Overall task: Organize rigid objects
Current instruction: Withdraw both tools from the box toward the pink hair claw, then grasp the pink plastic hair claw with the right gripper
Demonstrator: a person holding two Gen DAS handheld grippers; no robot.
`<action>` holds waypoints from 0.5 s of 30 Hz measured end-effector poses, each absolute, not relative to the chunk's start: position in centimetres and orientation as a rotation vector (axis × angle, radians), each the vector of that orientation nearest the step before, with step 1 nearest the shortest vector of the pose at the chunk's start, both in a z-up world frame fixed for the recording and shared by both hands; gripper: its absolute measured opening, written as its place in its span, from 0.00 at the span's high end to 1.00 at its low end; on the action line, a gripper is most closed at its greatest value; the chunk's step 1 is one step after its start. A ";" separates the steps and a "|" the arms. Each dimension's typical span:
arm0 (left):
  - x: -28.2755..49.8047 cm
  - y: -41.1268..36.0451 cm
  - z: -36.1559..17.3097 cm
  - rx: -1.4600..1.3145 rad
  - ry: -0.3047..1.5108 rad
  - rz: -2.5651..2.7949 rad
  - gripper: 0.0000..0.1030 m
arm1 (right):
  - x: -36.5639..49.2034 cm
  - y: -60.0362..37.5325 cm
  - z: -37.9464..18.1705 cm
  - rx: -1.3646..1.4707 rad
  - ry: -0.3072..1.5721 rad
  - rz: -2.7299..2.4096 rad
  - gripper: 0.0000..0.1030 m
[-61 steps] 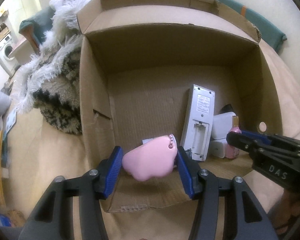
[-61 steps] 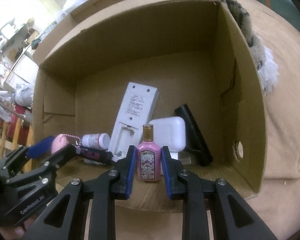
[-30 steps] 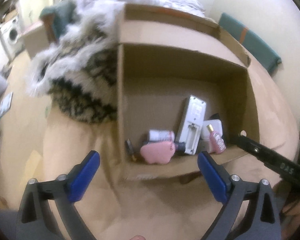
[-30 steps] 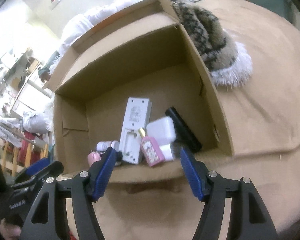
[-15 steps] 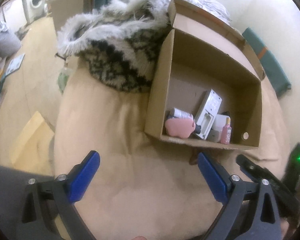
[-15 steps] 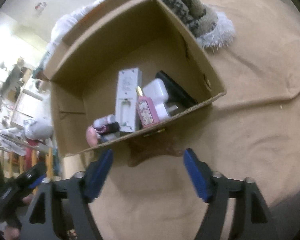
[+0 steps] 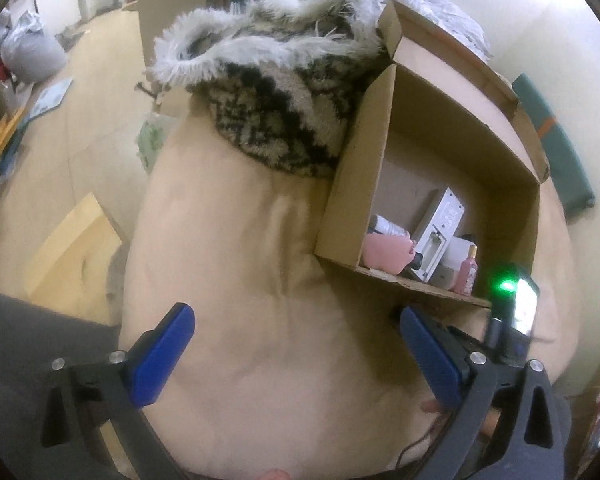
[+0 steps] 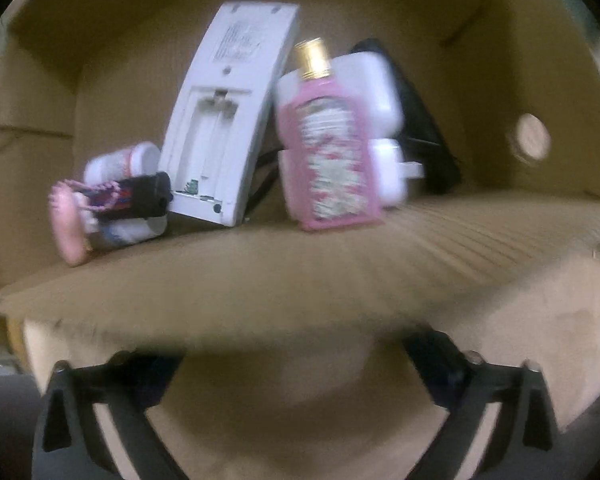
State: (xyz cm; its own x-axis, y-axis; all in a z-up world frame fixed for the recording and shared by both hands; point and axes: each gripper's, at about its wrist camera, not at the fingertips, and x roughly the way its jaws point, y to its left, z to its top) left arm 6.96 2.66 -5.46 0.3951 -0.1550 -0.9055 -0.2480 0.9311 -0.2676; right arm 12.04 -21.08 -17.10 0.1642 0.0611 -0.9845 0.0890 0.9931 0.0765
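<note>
A cardboard box [image 7: 352,208] lies on its side on a tan blanket. Inside it are a pink case [image 7: 386,254], a white remote [image 7: 440,236] with its battery bay open, a pink perfume bottle [image 7: 468,268], white chargers [image 8: 374,88] and a small white bottle [image 8: 118,162]. My left gripper [image 7: 296,354] is open and empty, well back from the box. My right gripper [image 8: 296,356] is open and empty, low under the box's front lip [image 8: 300,296]; its fingertips are hidden by that lip. The perfume bottle [image 8: 328,144] stands just inside the box.
A furry patterned throw [image 7: 276,92] lies against the box's left wall. The tan blanket [image 7: 240,280] spreads in front. A bare floor with a bag and a washing machine lies far left. The right gripper's body with a green light [image 7: 508,300] sits below the box.
Both grippers let go of the pink case and the perfume bottle in the box, opened and drew back. The right gripper has since dropped low, close to the box's front lip.
</note>
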 end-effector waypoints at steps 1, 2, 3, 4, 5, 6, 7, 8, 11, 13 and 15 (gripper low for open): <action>7.0 2.8 -5.5 -0.397 1.175 0.064 0.01 | 12.4 -20.4 -17.5 0.075 1.415 -0.034 0.00; 7.0 3.0 -5.6 -0.408 1.180 0.066 0.01 | 12.7 -19.9 -17.7 0.033 1.416 -0.041 0.00; 7.0 3.1 -5.7 -0.420 1.187 0.065 0.01 | 13.0 -19.5 -17.8 0.003 1.406 -0.041 0.00; 7.0 3.2 -5.8 -0.431 1.192 0.063 0.01 | 13.1 -19.4 -17.8 -0.008 1.393 -0.033 0.00; 7.0 3.3 -5.8 -0.445 1.197 0.058 0.01 | 13.2 -19.5 -17.9 -0.005 1.387 -0.022 0.00; 7.1 3.3 -5.8 -0.456 1.200 0.052 0.01 | 13.2 -19.6 -18.0 0.001 1.379 -0.008 0.00; 7.1 3.2 -5.7 -0.462 1.201 0.047 0.01 | 13.1 -19.6 -18.0 -0.008 1.371 0.007 0.00; 7.1 3.1 -5.7 -0.461 1.198 0.043 0.01 | 12.9 -19.5 -18.0 -0.026 1.364 0.018 0.00; 7.2 2.8 -5.4 -0.456 1.195 0.030 0.01 | 12.4 -19.6 -17.3 -0.053 1.348 0.040 0.04; 7.3 2.6 -5.5 -0.462 1.199 0.016 0.01 | 12.1 -19.7 -17.0 -0.053 1.351 0.050 0.04; 7.3 2.6 -5.5 -0.457 1.199 0.014 0.01 | 11.2 -19.4 -16.6 -0.050 1.365 0.070 0.04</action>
